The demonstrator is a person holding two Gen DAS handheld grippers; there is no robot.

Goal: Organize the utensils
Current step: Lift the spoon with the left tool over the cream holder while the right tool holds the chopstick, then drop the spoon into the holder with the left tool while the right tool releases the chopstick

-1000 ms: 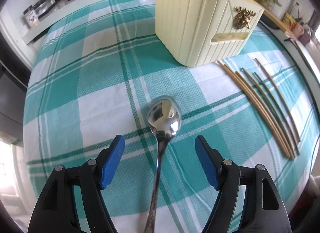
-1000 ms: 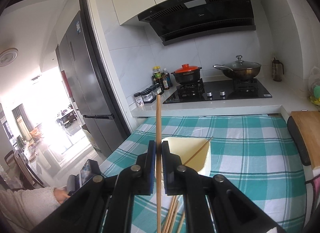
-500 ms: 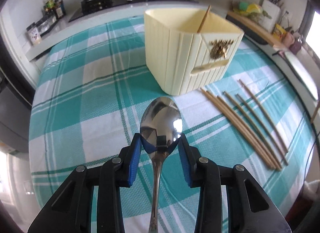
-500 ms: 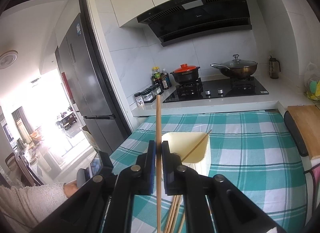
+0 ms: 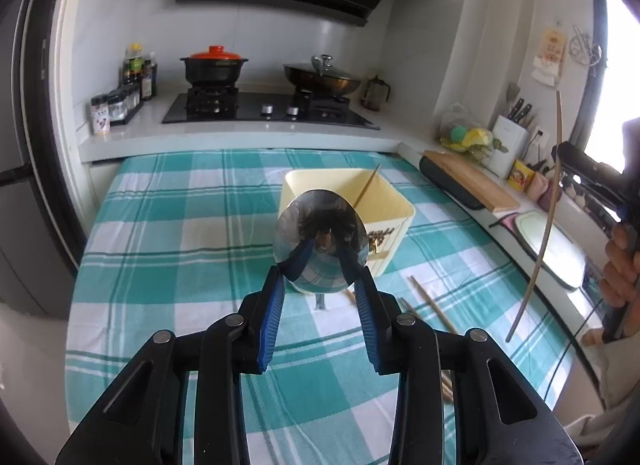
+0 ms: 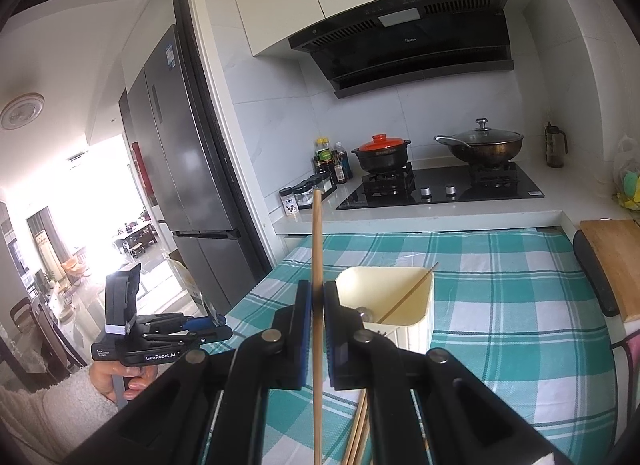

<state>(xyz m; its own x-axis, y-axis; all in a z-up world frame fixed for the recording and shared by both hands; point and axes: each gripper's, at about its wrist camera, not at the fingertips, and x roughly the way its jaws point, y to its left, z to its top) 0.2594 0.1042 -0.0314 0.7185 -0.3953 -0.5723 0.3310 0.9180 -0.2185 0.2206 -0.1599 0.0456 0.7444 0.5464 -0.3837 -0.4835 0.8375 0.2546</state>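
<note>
Spoon (image 5: 320,241): clamped at the bowl between the left gripper (image 5: 320,265) pads, bowl up, handle hanging below.
Holder (image 5: 394,217): just beyond and below the spoon, dead ahead of the left gripper, mouth open upward.
Chopstick (image 6: 317,305): pinched upright in the right gripper (image 6: 317,329), holder just right of its tips.
Nearer arm: judged about equal.

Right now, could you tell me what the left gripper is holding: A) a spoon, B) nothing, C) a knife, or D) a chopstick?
A: the left gripper has its blue fingers closed on the bowl of a shiny metal spoon, lifted in front of the cream holder; the chopstick is in the right gripper.
</note>
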